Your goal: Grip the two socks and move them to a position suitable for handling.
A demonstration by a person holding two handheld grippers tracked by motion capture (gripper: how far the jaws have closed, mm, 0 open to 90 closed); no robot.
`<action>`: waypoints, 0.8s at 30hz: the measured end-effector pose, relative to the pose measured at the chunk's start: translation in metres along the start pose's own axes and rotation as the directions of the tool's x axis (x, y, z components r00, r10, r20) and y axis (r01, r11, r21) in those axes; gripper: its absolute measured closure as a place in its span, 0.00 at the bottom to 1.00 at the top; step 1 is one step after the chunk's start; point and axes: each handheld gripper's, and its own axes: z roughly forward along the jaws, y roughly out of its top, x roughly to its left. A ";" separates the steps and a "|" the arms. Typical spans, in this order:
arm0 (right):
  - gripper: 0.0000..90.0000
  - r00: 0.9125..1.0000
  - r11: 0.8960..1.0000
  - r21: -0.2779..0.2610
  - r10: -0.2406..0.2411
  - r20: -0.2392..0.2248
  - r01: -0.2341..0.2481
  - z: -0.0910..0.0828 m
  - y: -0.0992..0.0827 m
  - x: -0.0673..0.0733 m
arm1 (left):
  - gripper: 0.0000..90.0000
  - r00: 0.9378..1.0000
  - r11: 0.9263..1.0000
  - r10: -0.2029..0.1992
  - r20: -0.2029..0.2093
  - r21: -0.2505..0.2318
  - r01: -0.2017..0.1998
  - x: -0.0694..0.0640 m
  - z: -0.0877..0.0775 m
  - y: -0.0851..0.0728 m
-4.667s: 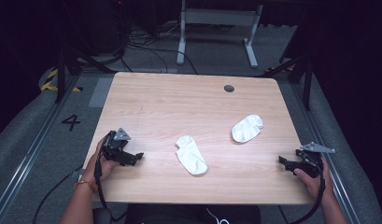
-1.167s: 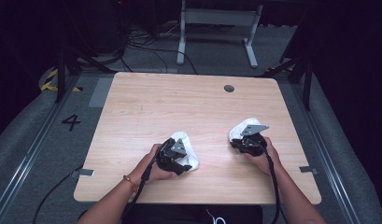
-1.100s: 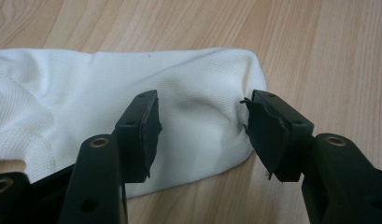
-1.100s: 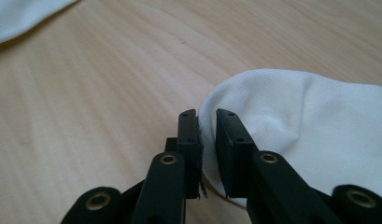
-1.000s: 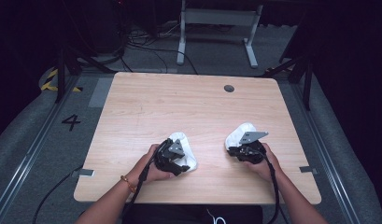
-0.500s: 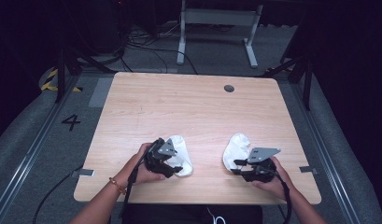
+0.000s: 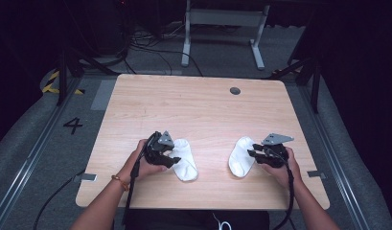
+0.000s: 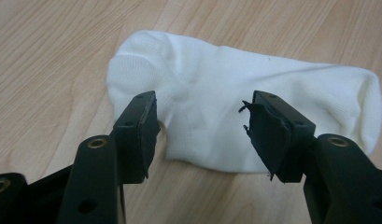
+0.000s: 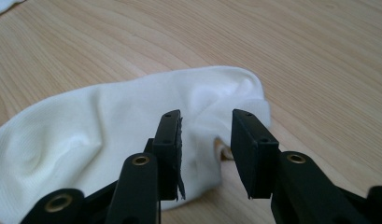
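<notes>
Two white socks lie in the lower middle of the high view on the wooden table [image 7: 203,110]. The left gripper [image 8: 200,126] stands wide over the left sock [image 7: 185,160]; the right gripper [image 9: 205,140] gapes narrower at the right sock [image 7: 240,157], gripping nothing

This is a lab or recording studio rather than a home. A bare wooden counter [image 7: 203,110] stands on grey carpet [image 7: 35,148] marked with the number 4 [image 7: 73,126], with hazard tape [image 7: 52,82], loose cables [image 7: 150,40], a metal stand [image 7: 222,24], floor rails [image 7: 26,158] and dark surroundings.
</notes>
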 end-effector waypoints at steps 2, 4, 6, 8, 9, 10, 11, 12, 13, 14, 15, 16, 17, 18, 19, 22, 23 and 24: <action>0.72 1.000 1.000 0.006 -0.008 -0.007 0.008 0.005 0.003 0.002 | 0.48 0.999 0.999 0.035 -0.013 0.029 -0.034 -0.003 0.007 0.003; 0.71 1.000 1.000 0.007 -0.016 -0.018 0.016 0.010 0.004 0.005 | 0.48 0.998 0.998 0.061 -0.010 0.020 -0.061 -0.005 0.011 0.006; 0.71 0.999 1.000 0.014 -0.026 -0.022 0.026 0.013 0.004 0.007 | 0.48 0.997 0.997 0.075 -0.004 0.023 -0.075 -0.007 0.014 0.009; 0.71 0.999 0.999 0.026 -0.039 -0.024 0.039 0.017 0.005 0.008 | 0.48 0.997 0.997 0.080 0.003 0.020 -0.080 -0.007 0.015 0.011; 0.71 0.999 0.999 0.027 -0.040 -0.032 0.041 0.018 0.005 0.009 | 0.48 0.996 0.996 0.086 0.004 0.022 -0.086 -0.008 0.017 0.013; 0.70 0.998 0.999 0.026 -0.043 -0.042 0.045 0.019 0.006 0.011 | 0.48 0.996 0.996 0.091 0.005 0.019 -0.091 -0.008 0.018 0.015; 0.70 0.997 0.998 0.022 -0.050 -0.051 0.051 0.020 0.007 0.013 | 0.48 0.996 0.996 0.089 0.008 0.017 -0.090 -0.009 0.019 0.015; 0.70 0.996 0.998 0.024 -0.060 -0.061 0.061 0.022 0.008 0.015 | 0.48 0.995 0.995 0.095 0.011 0.014 -0.096 -0.009 0.020 0.017; 0.69 0.995 0.997 0.029 -0.074 -0.074 0.076 0.024 0.008 0.019 | 0.48 0.995 0.995 0.096 0.014 0.013 -0.096 -0.010 0.021 0.018; 0.69 0.992 0.995 0.028 -0.088 -0.093 0.091 0.026 0.009 0.023 | 0.48 0.995 0.995 0.098 0.017 0.014 -0.098 -0.011 0.023 0.019; 0.69 0.989 0.994 0.021 -0.105 -0.104 0.108 0.027 0.010 0.027 | 0.48 0.994 0.994 0.108 0.019 0.013 -0.108 -0.012 0.023 0.020; 0.69 0.988 0.993 0.022 -0.111 -0.110 0.114 0.028 0.011 0.030 | 0.48 0.993 0.993 0.113 0.023 0.012 -0.114 -0.013 0.024 0.021; 0.69 0.986 0.992 0.020 -0.120 -0.119 0.123 0.028 0.012 0.034 | 0.48 0.993 0.994 0.112 0.026 0.014 -0.113 -0.014 0.024 0.022; 0.69 0.984 0.991 0.015 -0.130 -0.125 0.133 0.029 0.013 0.036 | 0.48 0.992 0.993 0.121 0.029 0.010 -0.121 -0.016 0.025 0.023; 0.69 0.979 0.990 0.005 -0.142 -0.144 0.144 0.030 0.013 0.042 | 0.48 0.992 0.992 0.124 0.032 0.013 -0.125 -0.017 0.026 0.023; 0.69 0.970 0.985 -0.004 -0.170 -0.171 0.172 0.031 0.014 0.048 | 0.48 0.989 0.989 0.145 0.042 0.007 -0.145 -0.023 0.027 0.024; 0.69 0.967 0.983 -0.005 -0.181 -0.178 0.184 0.031 0.014 0.051 | 0.47 0.987 0.987 0.157 0.045 0.006 -0.158 -0.026 0.027 0.025; 0.67 0.966 0.982 -0.003 -0.187 -0.180 0.190 0.030 0.015 0.053 | 0.47 0.985 0.986 0.165 0.044 0.004 -0.166 -0.028 0.028 0.026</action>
